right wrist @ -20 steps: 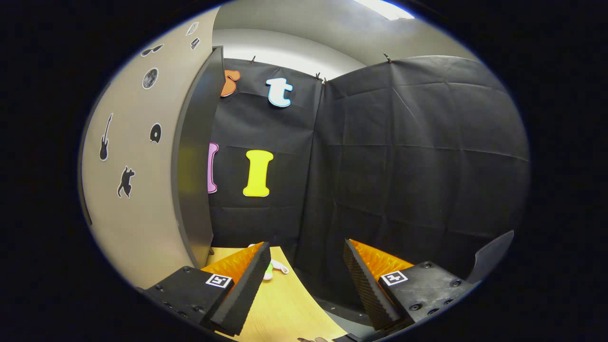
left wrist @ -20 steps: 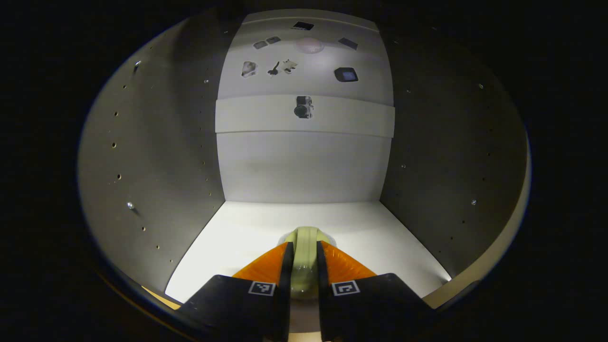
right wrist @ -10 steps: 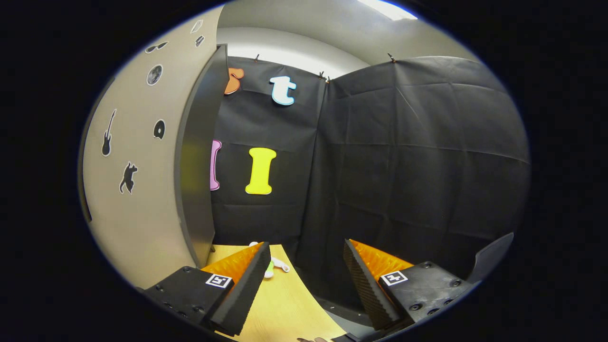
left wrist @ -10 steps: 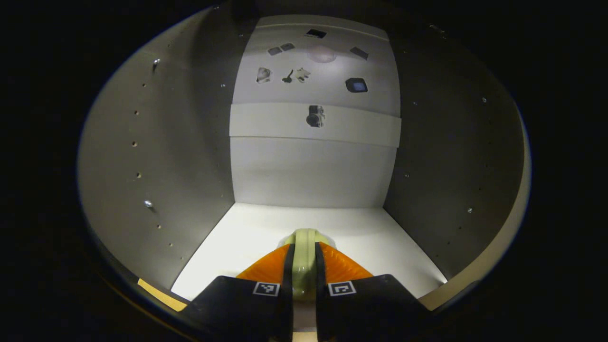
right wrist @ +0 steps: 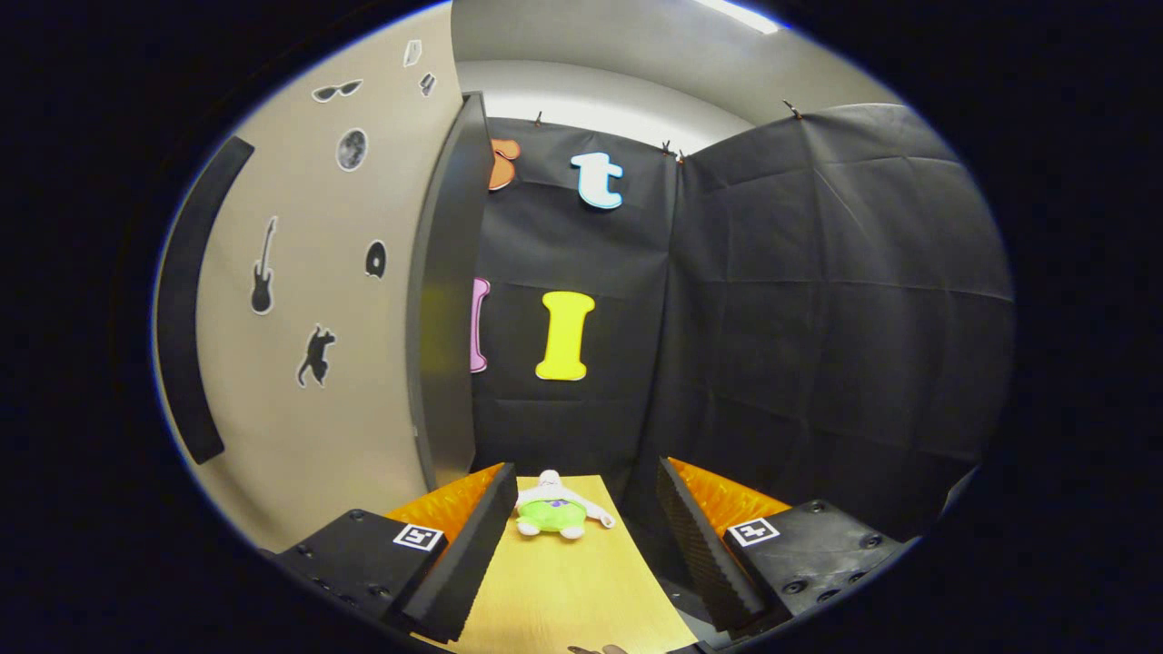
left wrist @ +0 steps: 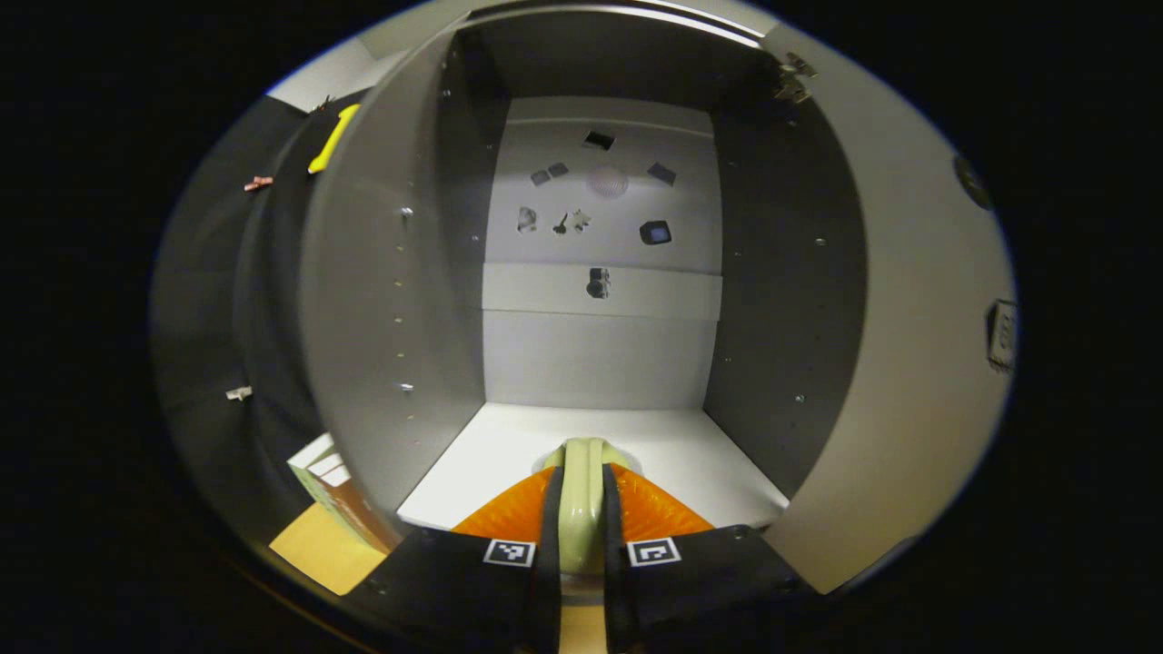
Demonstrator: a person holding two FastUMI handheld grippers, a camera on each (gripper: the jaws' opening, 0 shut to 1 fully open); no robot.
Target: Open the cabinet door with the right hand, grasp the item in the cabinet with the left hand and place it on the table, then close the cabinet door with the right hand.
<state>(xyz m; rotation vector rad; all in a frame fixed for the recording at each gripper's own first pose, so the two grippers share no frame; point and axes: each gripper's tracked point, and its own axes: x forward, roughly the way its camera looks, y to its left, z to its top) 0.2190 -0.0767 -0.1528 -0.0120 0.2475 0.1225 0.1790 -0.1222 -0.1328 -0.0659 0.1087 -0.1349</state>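
My left gripper (left wrist: pixel 581 474) is shut on a pale green item (left wrist: pixel 581 509), whose rounded end sticks out past the fingertips. It is held just in front of the open cabinet, above the front edge of the white cabinet floor (left wrist: pixel 491 445). The cabinet door (left wrist: pixel 909 363) stands open on the right of the left gripper view. In the right gripper view the door's outer face (right wrist: pixel 309 381) carries black stickers and a long black handle (right wrist: pixel 186 300). My right gripper (right wrist: pixel 586 513) is open and holds nothing, to the right of the door's edge (right wrist: pixel 445 318).
A small green and white plush toy (right wrist: pixel 552 516) lies on the wooden table (right wrist: pixel 563 590) beyond my right fingers. A box (left wrist: pixel 332 490) stands on the table (left wrist: pixel 313 554) left of the cabinet's side panel (left wrist: pixel 382 318). Black cloth walls close the booth behind.
My left gripper has drawn back out of the cabinet with the pale green item still in it. My right gripper has shifted, bringing the plush toy and door handle into view.
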